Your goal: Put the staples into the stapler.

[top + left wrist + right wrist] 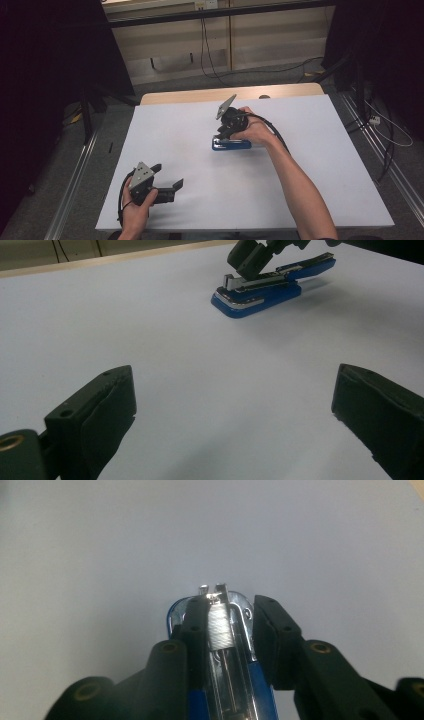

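Blue stapler mid-table, right gripper over it; left gripper idle near the front edge.

Left gripper [167, 176] sits low at the table's [310, 200] near-left – jaws spread wide, nothing between them, hand [136, 207] wrapped round its body. Well apart to the right, the blue stapler [231, 144] lies about mid-table (top arm lifted off the base in the left gripper view, metal staple channel bared). Right gripper [225, 622] straddles the stapler's front end from above – one pad against the channel's side, the other standing just off it, so a loosened hold, not a clamp. Right hand [255, 131] holds that gripper; its cable loops back along the forearm.
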Available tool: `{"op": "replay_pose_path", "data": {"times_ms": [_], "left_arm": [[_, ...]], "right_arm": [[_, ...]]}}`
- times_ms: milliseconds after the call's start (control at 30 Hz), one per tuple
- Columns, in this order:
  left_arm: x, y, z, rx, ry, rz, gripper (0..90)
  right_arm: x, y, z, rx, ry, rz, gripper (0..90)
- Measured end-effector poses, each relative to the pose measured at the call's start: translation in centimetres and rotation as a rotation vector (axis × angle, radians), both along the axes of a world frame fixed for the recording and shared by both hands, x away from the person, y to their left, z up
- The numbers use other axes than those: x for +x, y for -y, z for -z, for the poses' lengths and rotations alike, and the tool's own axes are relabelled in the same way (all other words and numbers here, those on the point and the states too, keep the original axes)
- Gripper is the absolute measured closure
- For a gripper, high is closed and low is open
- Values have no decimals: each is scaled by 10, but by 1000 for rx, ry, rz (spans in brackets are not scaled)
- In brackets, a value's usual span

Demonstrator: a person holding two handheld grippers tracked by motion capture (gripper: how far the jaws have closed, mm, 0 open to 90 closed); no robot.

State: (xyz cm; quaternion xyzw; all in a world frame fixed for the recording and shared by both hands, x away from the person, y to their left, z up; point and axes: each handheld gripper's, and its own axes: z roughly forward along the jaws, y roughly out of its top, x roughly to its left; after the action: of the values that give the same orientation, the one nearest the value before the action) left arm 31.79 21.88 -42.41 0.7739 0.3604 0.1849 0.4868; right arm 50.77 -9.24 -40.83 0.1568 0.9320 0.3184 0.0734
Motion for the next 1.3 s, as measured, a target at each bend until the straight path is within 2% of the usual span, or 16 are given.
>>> {"op": "replay_pose_path", "data": {"times_ms": [133,200,267,333,400,500,600,800,1133,1300], "left_arm": [[0,0,0,1,-1,0,42],[0,0,0,1,1,-2,42],[0,0,0,2,0,-5,42],[0,0,0,-2,-1,-4,42],[0,0,0,-2,-1,-6,42],[1,1,0,-3,0,-9,42],[1,1,-2,-9,14,-14,42],[2,0,-1,-7,7,-19,42],[3,-2,0,-2,4,-23,42],[7,-2,1,-8,4,-48,40]], "right_arm": [[-1,5,1,39,1,49,584],[-1,10,3,51,-26,88,518],[-1,14,4,52,-23,113,507],[-1,17,4,71,-29,138,442],[-2,20,3,86,-28,161,424],[-4,24,2,124,-16,191,347],[-8,30,2,154,0,225,318],[-14,40,4,210,2,299,252],[-27,54,5,254,20,373,172],[-31,63,4,268,29,420,121]]}}
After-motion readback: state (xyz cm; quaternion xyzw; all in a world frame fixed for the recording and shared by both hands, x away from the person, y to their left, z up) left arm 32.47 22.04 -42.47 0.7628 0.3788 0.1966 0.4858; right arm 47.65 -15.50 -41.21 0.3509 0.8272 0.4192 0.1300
